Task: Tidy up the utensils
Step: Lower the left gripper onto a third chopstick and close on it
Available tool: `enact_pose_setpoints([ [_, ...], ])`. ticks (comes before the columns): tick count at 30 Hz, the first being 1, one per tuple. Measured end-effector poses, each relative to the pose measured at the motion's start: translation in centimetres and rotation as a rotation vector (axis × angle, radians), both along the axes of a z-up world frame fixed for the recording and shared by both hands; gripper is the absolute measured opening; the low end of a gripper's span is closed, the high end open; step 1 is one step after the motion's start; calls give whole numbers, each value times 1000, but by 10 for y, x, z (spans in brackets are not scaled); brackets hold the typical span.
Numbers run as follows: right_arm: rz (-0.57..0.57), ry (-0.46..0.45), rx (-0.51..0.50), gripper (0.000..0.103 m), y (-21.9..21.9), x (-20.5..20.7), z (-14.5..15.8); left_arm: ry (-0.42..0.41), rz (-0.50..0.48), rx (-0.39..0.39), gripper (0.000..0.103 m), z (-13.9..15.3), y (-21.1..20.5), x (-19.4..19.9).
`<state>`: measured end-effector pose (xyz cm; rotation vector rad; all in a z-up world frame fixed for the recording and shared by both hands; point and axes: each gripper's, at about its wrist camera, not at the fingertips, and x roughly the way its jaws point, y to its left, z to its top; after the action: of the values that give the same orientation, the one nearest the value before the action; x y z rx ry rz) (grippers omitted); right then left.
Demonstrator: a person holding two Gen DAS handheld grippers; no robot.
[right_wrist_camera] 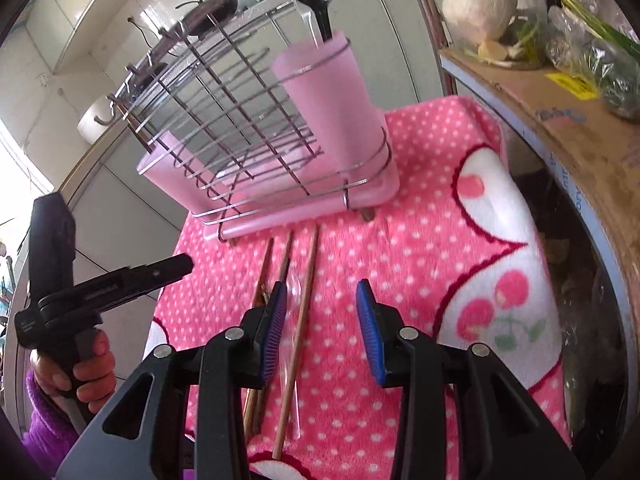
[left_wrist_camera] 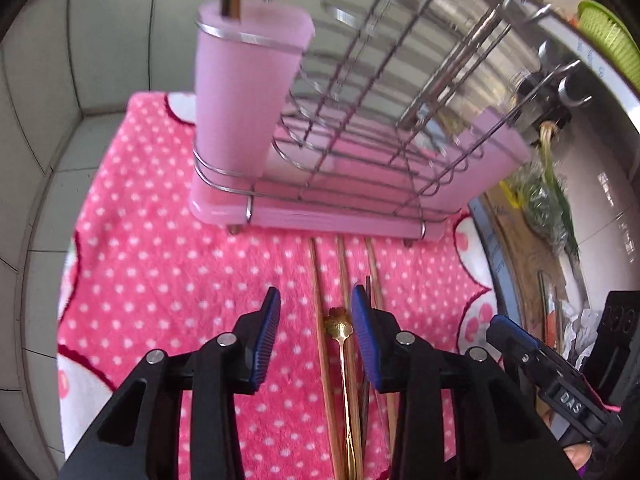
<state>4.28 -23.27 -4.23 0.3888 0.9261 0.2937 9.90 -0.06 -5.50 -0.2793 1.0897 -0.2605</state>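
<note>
A pink wire dish rack (left_wrist_camera: 344, 168) stands on a pink polka-dot cloth (left_wrist_camera: 160, 264). Its left pink cup (left_wrist_camera: 240, 96) holds a wooden stick. In the right wrist view the rack (right_wrist_camera: 256, 160) has a pink cup (right_wrist_camera: 332, 116) with a black ladle and a clear utensil. Several wooden chopsticks (left_wrist_camera: 320, 304) and a small gold spoon (left_wrist_camera: 340, 332) lie on the cloth in front of the rack. My left gripper (left_wrist_camera: 316, 312) is open above them, empty. My right gripper (right_wrist_camera: 322, 304) is open above the chopsticks (right_wrist_camera: 304, 292) and a clear plastic utensil (right_wrist_camera: 295, 360), empty.
White tiled wall at left. A cardboard box (right_wrist_camera: 568, 120) with greens and a cabbage (right_wrist_camera: 480, 0) sits at the right edge. A green basket (left_wrist_camera: 608, 36) is at far right. The left hand-held gripper (right_wrist_camera: 120, 280) shows in the right wrist view.
</note>
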Motion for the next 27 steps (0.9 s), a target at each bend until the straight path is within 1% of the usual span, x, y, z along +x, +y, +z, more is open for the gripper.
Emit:
enact_pose_setpoints([
  [2, 3, 9, 5, 37, -1, 0, -4, 44, -8, 5, 27, -11, -6, 11],
  [7, 16, 36, 18, 37, -1, 0, -14, 143, -27, 32, 25, -38, -24, 36],
  [11, 24, 62, 36, 37, -2, 4, -21, 166, -36, 80, 23, -52, -38, 47],
  [13, 28, 65, 35, 37, -1, 5, -21, 191, -21, 100, 21, -60, -42, 52],
  [16, 44, 70, 33, 37, 3, 9, -22, 179, -17, 124, 21, -62, -47, 55],
  [17, 49, 74, 36, 37, 4, 10, -22, 176, -15, 130, 18, -62, -49, 56],
  [18, 55, 80, 43, 37, 6, 13, -23, 172, -12, 142, 14, -63, -51, 57],
  [19, 61, 85, 48, 37, 8, 15, -24, 166, -11, 163, 6, -63, -54, 58],
  [23, 89, 98, 45, 37, 19, 26, -27, 158, 3, 131, 6, -58, -40, 52],
  [27, 97, 122, 23, 37, 30, 44, -32, 137, 13, 126, 5, -47, -15, 42],
])
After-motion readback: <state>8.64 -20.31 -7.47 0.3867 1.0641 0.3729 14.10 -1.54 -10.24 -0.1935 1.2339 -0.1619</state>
